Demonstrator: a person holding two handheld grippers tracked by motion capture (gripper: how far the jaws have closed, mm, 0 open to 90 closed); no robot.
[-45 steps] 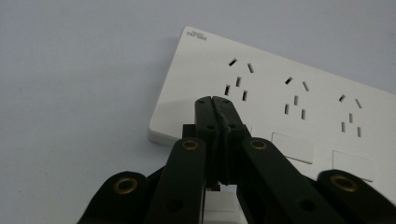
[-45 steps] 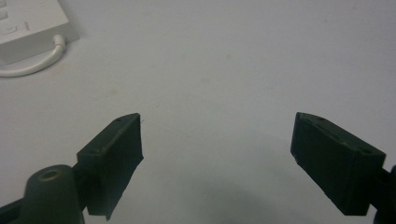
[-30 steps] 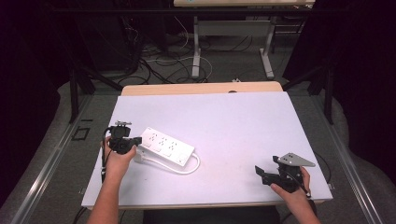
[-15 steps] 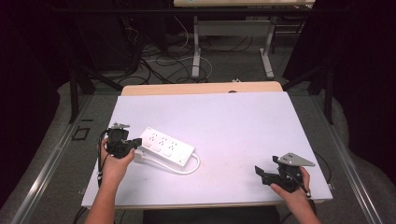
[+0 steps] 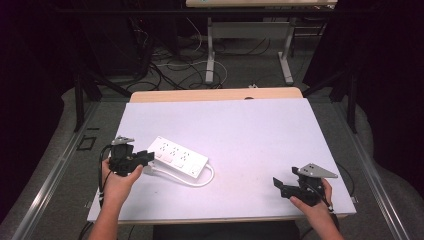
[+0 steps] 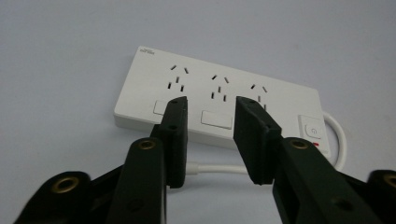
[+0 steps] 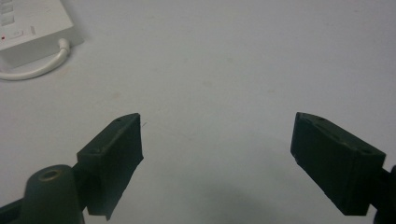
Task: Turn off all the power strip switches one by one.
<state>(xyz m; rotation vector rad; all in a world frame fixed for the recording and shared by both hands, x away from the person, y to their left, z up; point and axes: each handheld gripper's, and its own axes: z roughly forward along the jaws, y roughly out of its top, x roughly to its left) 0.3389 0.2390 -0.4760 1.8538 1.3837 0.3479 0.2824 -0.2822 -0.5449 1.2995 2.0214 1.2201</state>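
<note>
Surface: pale, white-grey top with a wooden strip along its far edge; a dark floor with loose cables lies beyond it.
Power strip: white, flat on the left half of the surface, lying at a slant. It has three socket groups, rectangular buttons along one long side and a switch near the cord end.
Cord: white, leaves the strip's right end and curves back along its near side.
Left claw: held in the person's left hand at the left edge of the surface, just beside the strip's left end. In the left gripper view its jaws stand a moderate way apart with nothing between them, and the strip lies just beyond their tips.
Right claw: held in the person's right hand near the front right corner, well apart from the strip. In the right gripper view its jaws are spread wide over bare surface, gripping nothing; the strip's cord end shows at upper left.
</note>
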